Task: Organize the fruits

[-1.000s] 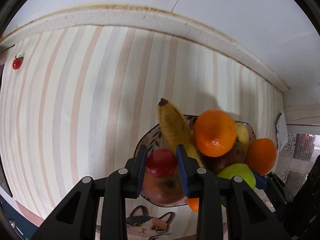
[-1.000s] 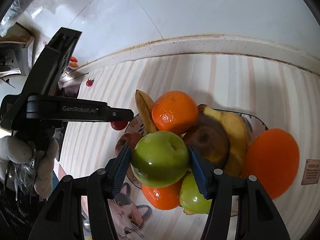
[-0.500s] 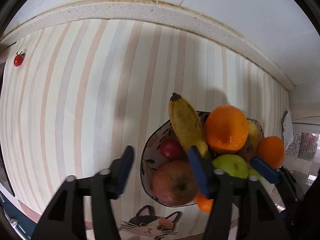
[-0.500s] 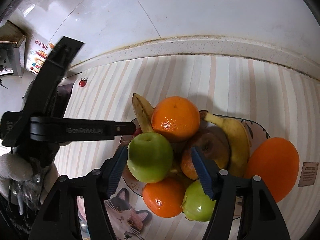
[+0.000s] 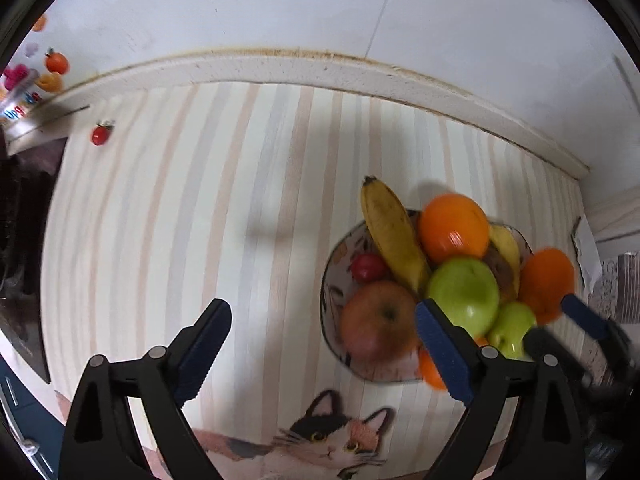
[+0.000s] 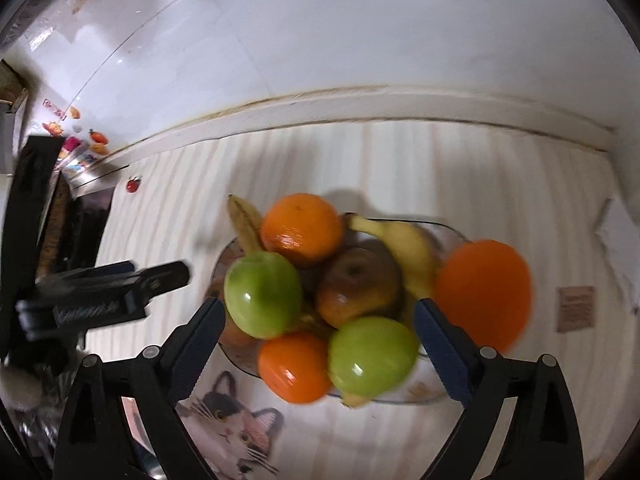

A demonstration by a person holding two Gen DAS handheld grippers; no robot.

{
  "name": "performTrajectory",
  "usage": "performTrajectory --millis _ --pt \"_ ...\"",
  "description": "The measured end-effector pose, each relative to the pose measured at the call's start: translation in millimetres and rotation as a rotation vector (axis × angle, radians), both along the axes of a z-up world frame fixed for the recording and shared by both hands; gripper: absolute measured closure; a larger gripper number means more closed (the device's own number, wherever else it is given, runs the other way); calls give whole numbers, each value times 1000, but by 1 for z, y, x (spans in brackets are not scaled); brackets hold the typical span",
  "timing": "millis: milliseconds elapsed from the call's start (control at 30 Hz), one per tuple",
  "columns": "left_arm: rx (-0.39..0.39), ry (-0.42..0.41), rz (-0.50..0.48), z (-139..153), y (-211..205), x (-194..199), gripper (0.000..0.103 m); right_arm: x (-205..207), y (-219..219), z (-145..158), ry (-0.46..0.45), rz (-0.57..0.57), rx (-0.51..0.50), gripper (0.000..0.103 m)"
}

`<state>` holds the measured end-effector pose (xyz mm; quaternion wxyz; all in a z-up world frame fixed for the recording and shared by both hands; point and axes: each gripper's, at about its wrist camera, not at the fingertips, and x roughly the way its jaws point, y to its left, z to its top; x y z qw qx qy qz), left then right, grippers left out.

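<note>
A glass bowl (image 5: 331,280) (image 6: 448,231) holds piled fruit: a banana (image 5: 392,236), an orange (image 5: 454,228) (image 6: 302,228), a green apple (image 5: 464,292) (image 6: 262,294) on top, a red apple (image 5: 378,328) and a small red fruit (image 5: 368,267). A big orange (image 6: 484,292) sits at the bowl's right edge. My left gripper (image 5: 320,320) hangs over the bowl's left side, jaws opening, nothing gripped. My right gripper (image 6: 318,312) hovers above the pile, jaws opening, pads clear of the green apple. A cherry tomato (image 5: 98,135) lies far left.
The bowl stands on a striped mat (image 5: 200,220) with a cat picture (image 5: 328,440) at its near edge. A white tiled wall (image 5: 320,20) runs behind. A dark stove top (image 5: 24,240) borders the mat on the left, with small colourful stickers (image 5: 54,64) above it.
The left gripper let the small red fruit go into the bowl, opened wide, rose and shifted left. The right gripper released the green apple onto the pile, opened and lifted.
</note>
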<state>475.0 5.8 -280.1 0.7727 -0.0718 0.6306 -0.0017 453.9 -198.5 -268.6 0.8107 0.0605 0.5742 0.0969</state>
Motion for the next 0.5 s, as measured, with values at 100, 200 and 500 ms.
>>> performTrajectory --millis 100,200,500 --pt "15 -36 -21 15 -6 -23 9 -18 -9 12 -16 -39 -64 4" --pt "28 -70 -44 27 -15 -42 9 -37 -16 22 -29 -68 -87 4" --pt "36 -164 -107 64 -30 -87 9 -98 -35 54 -80 -167 -120 3"
